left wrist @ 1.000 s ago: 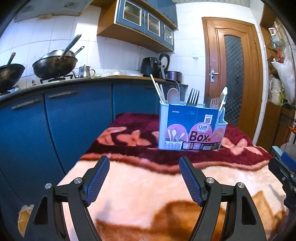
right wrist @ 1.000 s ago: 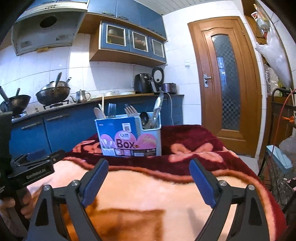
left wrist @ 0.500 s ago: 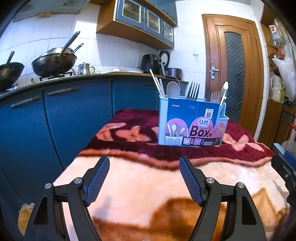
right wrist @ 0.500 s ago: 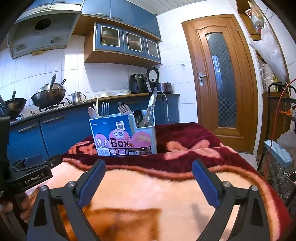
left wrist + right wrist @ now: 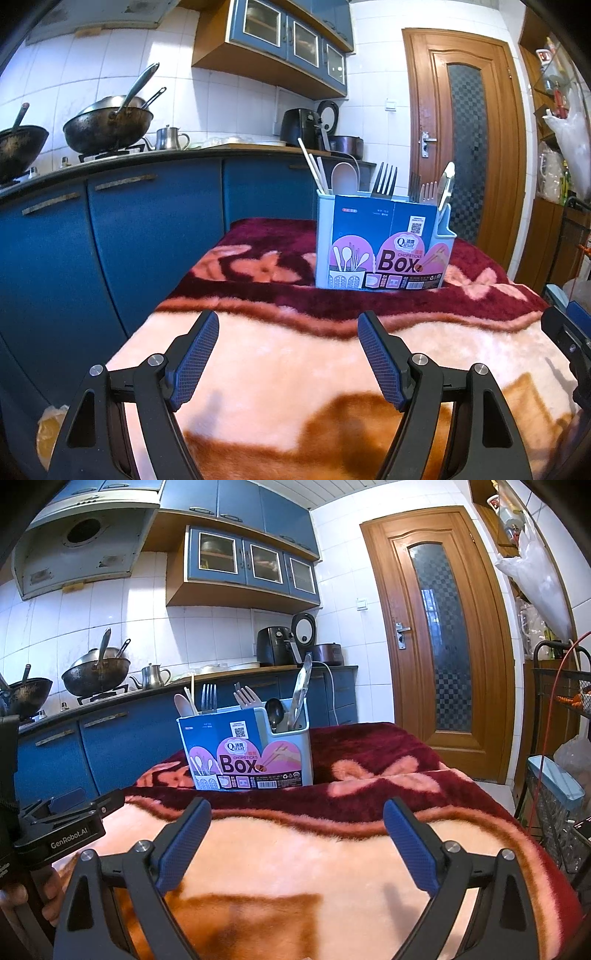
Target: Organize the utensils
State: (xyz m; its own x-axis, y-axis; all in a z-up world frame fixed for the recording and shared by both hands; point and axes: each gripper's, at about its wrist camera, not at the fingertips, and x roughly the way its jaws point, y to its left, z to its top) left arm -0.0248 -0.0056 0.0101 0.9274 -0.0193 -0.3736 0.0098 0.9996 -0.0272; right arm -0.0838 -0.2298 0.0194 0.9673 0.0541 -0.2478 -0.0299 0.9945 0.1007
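A pale blue utensil holder (image 5: 384,247) with a printed "Box" sleeve stands upright on the maroon far part of the blanket-covered table (image 5: 280,369). White chopsticks (image 5: 312,170), a spoon, forks (image 5: 384,181) and a knife stick up out of it. My left gripper (image 5: 288,321) is open and empty over the pink near part of the blanket, well short of the holder. In the right wrist view the holder (image 5: 251,753) sits ahead and slightly left. My right gripper (image 5: 297,806) is open wide with nothing between its fingers.
Blue kitchen cabinets (image 5: 147,236) run along the left, with woks (image 5: 107,125) on the stove above. A wooden door (image 5: 439,635) stands at the back right, and a wire rack (image 5: 554,775) beside the table's right edge. A hand (image 5: 22,897) holds the left gripper's body (image 5: 62,827).
The right gripper's jaws have spread a little wider. Both hands have stayed about where they were, and the holder has not moved.
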